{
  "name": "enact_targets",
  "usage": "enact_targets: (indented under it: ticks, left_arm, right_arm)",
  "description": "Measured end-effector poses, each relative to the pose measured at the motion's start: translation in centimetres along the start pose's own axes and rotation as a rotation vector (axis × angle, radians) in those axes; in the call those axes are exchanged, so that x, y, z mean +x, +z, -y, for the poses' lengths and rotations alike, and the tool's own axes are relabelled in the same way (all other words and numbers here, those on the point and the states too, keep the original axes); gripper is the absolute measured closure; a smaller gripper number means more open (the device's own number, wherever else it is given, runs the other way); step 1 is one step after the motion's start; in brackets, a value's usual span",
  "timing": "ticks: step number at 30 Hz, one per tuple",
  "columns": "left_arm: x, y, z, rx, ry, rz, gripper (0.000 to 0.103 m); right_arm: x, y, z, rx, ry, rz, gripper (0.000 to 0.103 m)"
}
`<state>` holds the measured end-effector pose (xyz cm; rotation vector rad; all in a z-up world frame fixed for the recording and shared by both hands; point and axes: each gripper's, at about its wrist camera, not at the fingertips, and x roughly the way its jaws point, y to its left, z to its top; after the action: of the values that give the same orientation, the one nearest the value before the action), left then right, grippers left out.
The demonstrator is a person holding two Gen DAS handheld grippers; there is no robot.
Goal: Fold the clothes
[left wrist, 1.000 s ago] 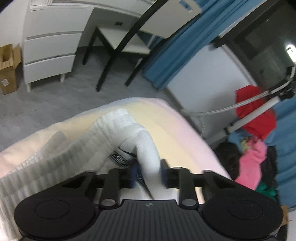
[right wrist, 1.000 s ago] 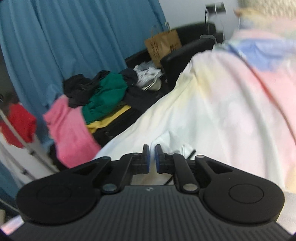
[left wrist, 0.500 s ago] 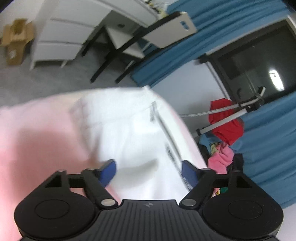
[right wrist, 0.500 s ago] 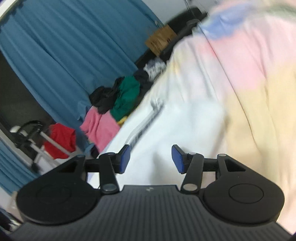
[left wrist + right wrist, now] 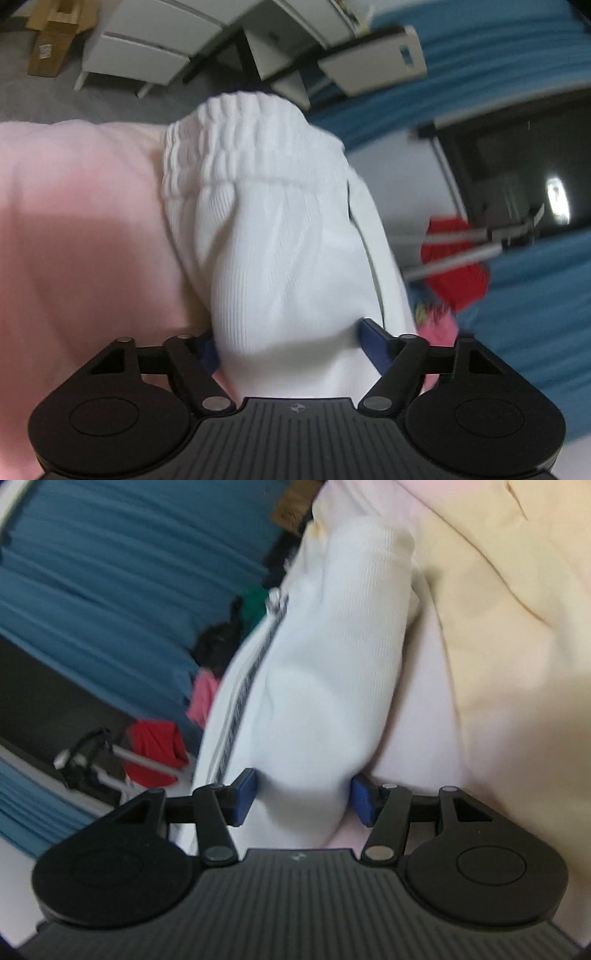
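Note:
A white ribbed garment [image 5: 280,236] with a gathered elastic band lies bunched on a pastel pink and yellow blanket [image 5: 74,236]. My left gripper [image 5: 291,343] is open, its blue pads on either side of a thick fold of the garment. In the right wrist view the same white garment [image 5: 317,686] shows a dark striped trim along its left edge. My right gripper [image 5: 303,797] is open, its pads straddling another fold. The cloth fills the gap between each pair of jaws, which stand wide apart.
A white drawer unit [image 5: 147,40], a chair [image 5: 373,62] and a cardboard box [image 5: 48,44] stand on the grey floor. Blue curtains [image 5: 110,572], a red cloth on a stand [image 5: 155,749] and a pile of coloured clothes [image 5: 229,642] lie beyond the blanket's edge.
Both grippers were shut a second ago, the left on the garment. Both opened and now have moved forward, so a thick fold sits between each pair of pads.

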<state>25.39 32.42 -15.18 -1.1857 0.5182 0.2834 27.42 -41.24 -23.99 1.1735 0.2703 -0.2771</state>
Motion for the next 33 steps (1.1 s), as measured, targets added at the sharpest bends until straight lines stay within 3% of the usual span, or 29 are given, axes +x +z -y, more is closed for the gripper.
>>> enact_targets:
  ticks: [3,4,5,6,8,13,17,21,27,33]
  left_arm:
    - [0.5,0.3,-0.4,-0.014,0.003,0.059,0.055]
    - [0.5,0.4,-0.5,-0.023,0.004,0.075,0.066]
    - [0.4,0.5,-0.7,-0.033,0.004,0.09,0.078]
    - [0.3,0.6,-0.9,-0.039,0.005,0.1,0.08]
    - [-0.1,0.8,-1.0,-0.042,0.002,0.105,0.089]
    - [-1.9,1.4,0.8,0.005,-0.038,0.128,0.091]
    - [-4.2,1.7,1.5,0.009,-0.048,0.115,0.092]
    - [-8.0,2.7,0.7,0.007,-0.047,0.095,0.092]
    - [-13.9,4.4,-1.8,-0.041,-0.016,0.064,0.092]
    - [-18.1,4.4,-4.5,-0.017,0.09,0.048,0.091]
  right_arm:
    - [1.7,0.6,0.0,0.024,0.028,0.039,0.049]
    - [2.2,0.7,-0.2,0.017,0.023,0.048,0.053]
    - [2.6,0.7,-0.4,0.001,0.015,0.057,0.066]
    - [2.9,0.8,-0.6,-0.015,0.008,0.065,0.075]
    - [3.2,0.5,-1.0,-0.047,-0.009,0.083,0.079]
    - [1.6,0.8,-2.2,-0.076,-0.021,0.097,0.083]
    - [-2.0,1.0,-3.2,-0.119,-0.004,0.082,0.086]
    - [-5.3,1.4,-2.9,-0.078,-0.015,0.054,0.086]
    - [-10.7,0.8,-1.6,-0.004,-0.051,-0.023,0.086]
    - [-16.3,0.0,0.6,0.068,-0.072,-0.094,0.086]
